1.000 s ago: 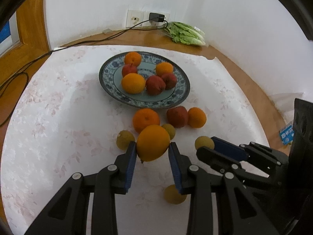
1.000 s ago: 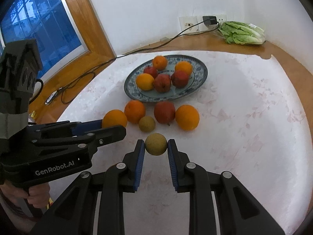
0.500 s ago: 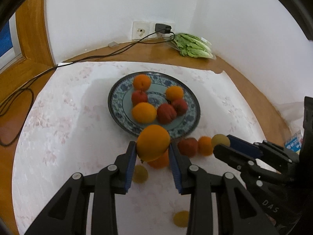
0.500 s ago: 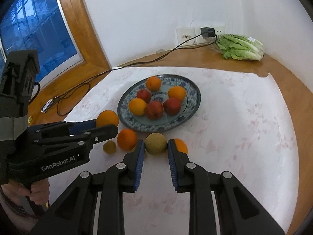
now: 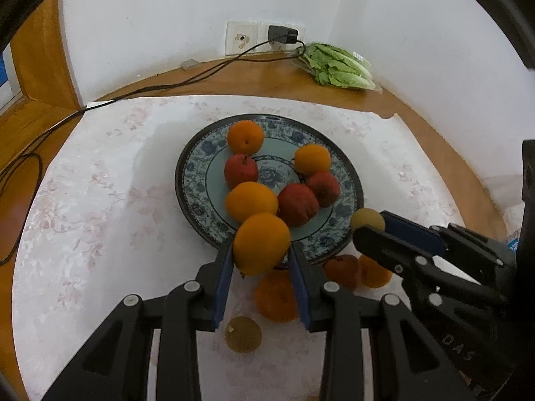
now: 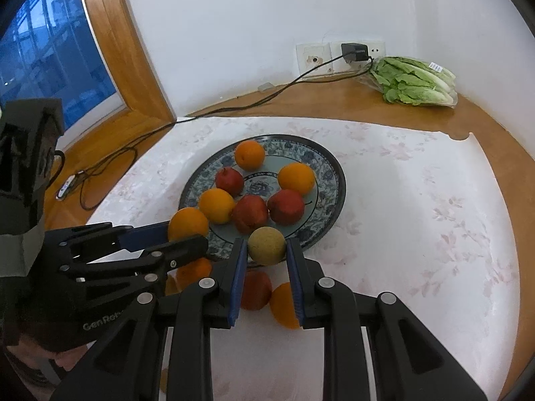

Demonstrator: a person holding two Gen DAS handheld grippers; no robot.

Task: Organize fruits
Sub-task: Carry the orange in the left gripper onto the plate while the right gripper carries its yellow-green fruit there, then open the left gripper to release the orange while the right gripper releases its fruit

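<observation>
My left gripper [image 5: 261,252] is shut on a large orange [image 5: 261,243], held above the near rim of a blue patterned plate [image 5: 197,180]. My right gripper [image 6: 266,250] is shut on a small yellow-green fruit [image 6: 266,245] over the same rim, just right of the left one. The plate holds three oranges and three red fruits. In the left wrist view the right gripper [image 5: 371,225] shows at the right with its fruit [image 5: 367,219]. Below the grippers, on the cloth, lie an orange [image 5: 276,297], a red fruit [image 5: 341,267], another orange [image 5: 374,272] and a small greenish fruit [image 5: 243,333].
A white floral cloth [image 6: 418,200] covers a wooden table [image 6: 334,97]. Bagged lettuce [image 6: 414,82] lies by the wall at the back right. A black cable [image 6: 234,108] runs from a wall socket [image 6: 354,51] across the back left. A window [image 6: 50,50] is at the left.
Both grippers have carried their fruits forward from over the loose fruits to the plate's near rim. The loose fruits now lie beneath and behind the fingertips.
</observation>
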